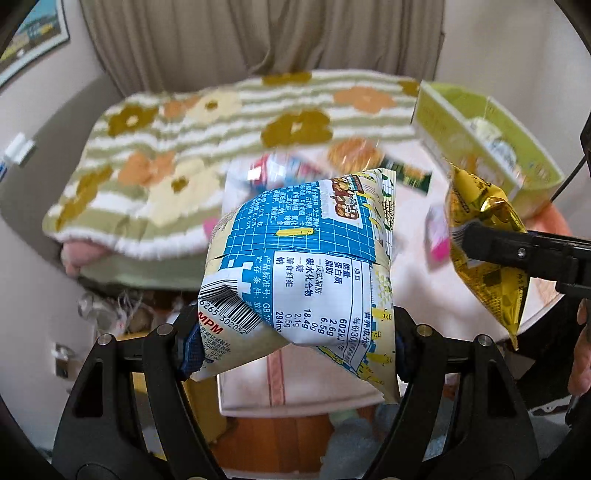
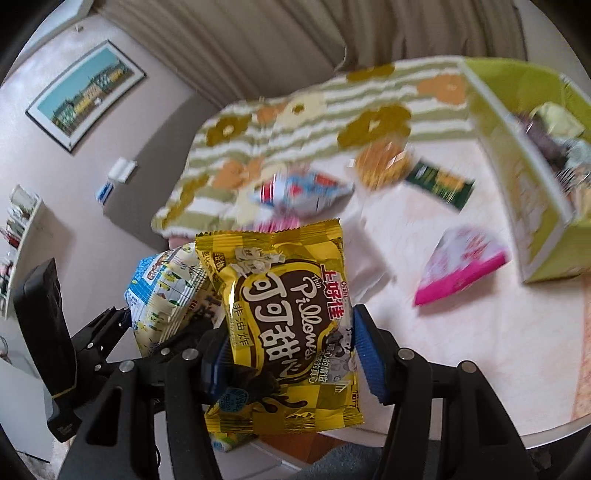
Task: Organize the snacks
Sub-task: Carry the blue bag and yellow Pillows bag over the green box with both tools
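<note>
Where the round table (image 2: 480, 350) shows, its top is pale pink-cream, w/ a green-striped flowered rug or blanket (image 1: 207, 122) draped at the far side; beige curtain (image 1: 258, 33) behind, framed picture (image 2: 86, 94) on the wall at left. Scattered on the table, all blurred: pink packet (image 2: 458, 271), dark green bar wrapper (image 2: 439, 182), orange round snack pack (image 2: 382, 162), blue-white-red pack (image 2: 303, 192). Lime-green box (image 2: 517, 177) sits at the table's right edge, some wrappers inside, contents too blurred to name. Left claw (image 1: 295, 339) clenched on a blue-and-white snack bag (image 1: 306, 266), held up off the table, label side to the cam, blocking much of the near table. Right claw (image 2: 291, 350) clamped on a yellow cocoa "Pillows" bag (image 2: 284, 325), also lifted clear. Bags hang just beside each other. Left cam alone shows clutter on the floor under the rug edge; right cam alone shows a wall shelf (image 2: 18, 236) at far left & the yellow bag's front print.
</note>
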The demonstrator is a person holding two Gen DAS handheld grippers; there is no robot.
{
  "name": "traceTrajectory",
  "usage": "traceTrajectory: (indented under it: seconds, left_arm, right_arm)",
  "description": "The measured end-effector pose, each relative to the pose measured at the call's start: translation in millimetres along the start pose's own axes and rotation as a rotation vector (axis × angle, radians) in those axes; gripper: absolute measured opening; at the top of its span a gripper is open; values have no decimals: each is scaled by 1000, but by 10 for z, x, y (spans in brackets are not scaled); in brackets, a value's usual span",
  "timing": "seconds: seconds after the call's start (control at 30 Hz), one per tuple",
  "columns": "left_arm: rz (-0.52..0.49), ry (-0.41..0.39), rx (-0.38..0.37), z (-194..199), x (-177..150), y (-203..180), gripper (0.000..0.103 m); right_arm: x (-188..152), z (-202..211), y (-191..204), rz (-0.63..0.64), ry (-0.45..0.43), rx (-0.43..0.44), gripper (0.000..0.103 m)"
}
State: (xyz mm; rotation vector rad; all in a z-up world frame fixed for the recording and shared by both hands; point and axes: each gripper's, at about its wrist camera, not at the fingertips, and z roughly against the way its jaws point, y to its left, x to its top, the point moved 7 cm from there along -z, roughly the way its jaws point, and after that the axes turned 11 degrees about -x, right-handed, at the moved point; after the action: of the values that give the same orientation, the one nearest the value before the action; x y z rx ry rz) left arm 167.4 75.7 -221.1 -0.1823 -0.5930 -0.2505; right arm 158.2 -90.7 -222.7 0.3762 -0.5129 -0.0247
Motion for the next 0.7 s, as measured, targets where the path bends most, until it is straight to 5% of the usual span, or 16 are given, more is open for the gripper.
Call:
traceTrajectory:
  seconds: [0.33, 0.7]
  left_arm:
    - [-94, -127, -37, 141, 920, -860, 73]
    - [-172, -152, -124, -400, 1739, -2364, 73]
  right_arm:
    - [640, 763, -845, -28, -171, -66, 54]
    - [1177, 1283, -2222, -53, -239, -167, 54]
